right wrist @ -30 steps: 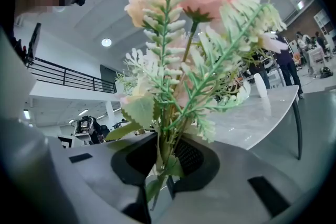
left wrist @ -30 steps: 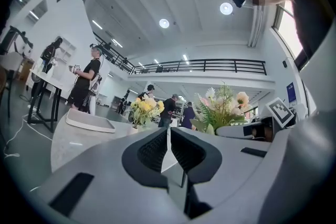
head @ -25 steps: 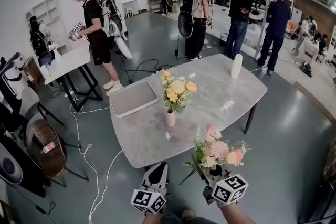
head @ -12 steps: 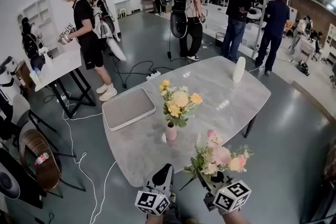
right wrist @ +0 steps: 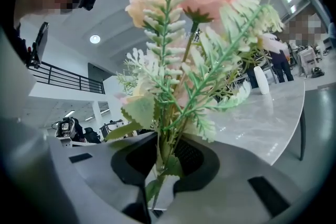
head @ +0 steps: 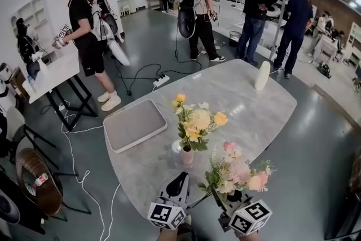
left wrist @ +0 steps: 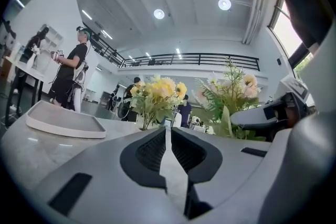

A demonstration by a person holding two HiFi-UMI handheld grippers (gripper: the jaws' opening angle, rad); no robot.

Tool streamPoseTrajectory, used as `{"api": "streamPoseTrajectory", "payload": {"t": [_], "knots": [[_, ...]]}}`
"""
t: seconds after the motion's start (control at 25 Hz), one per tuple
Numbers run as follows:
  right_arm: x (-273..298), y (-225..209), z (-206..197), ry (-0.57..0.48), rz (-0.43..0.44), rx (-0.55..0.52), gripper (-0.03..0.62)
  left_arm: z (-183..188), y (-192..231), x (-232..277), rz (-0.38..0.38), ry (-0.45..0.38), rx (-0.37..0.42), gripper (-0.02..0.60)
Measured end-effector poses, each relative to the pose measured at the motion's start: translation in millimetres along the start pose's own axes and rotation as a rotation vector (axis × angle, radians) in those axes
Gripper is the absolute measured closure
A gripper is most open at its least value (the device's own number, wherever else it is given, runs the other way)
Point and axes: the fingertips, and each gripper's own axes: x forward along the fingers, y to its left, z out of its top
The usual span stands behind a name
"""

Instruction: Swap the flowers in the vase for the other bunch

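A small pink vase stands near the front edge of the grey marble table and holds a yellow bunch of flowers. My right gripper is shut on the stems of a pink bunch of flowers, held upright just right of the vase. My left gripper is shut with nothing in it. It points level at the vase from the front edge of the table.
A grey rectangular tray lies on the table's left part. A tall white bottle stands at the far right end. Several people stand beyond the table. Cables lie on the floor at the left.
Both grippers have moved forward toward the table, and the vase with the yellow bunch now lies closer to them. The pink bunch has stayed in the right gripper.
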Motion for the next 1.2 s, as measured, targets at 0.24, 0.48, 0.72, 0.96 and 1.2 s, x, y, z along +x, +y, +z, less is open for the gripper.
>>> {"api": "streamPoseTrajectory", "payload": {"t": [0.24, 0.48, 0.72, 0.96, 1.2], "knots": [[14.6, -12.4, -1.1, -0.010, -0.081, 0.013, 0.508, -3.1, 25.3, 24.7, 0.013, 0.016, 0.024, 0.451], [29.0, -24.6, -2.2, -0.006, -0.149, 0.007, 0.508, -1.7, 40.4, 49.0, 0.012, 0.032, 0.058, 0.428], [44.5, -28.1, -2.2, 0.004, -0.222, -0.051, 0.508, 5.1, 61.2, 68.7, 0.006, 0.050, 0.090, 0.426], [48.3, -34.4, 1.4, 0.009, -0.244, -0.077, 0.508, 11.4, 59.7, 87.5, -0.024, 0.112, 0.175, 0.426], [52.5, -35.3, 4.3, 0.004, -0.254, -0.071, 0.508, 9.8, 56.1, 102.1, -0.092, 0.201, 0.195, 0.426]]}}
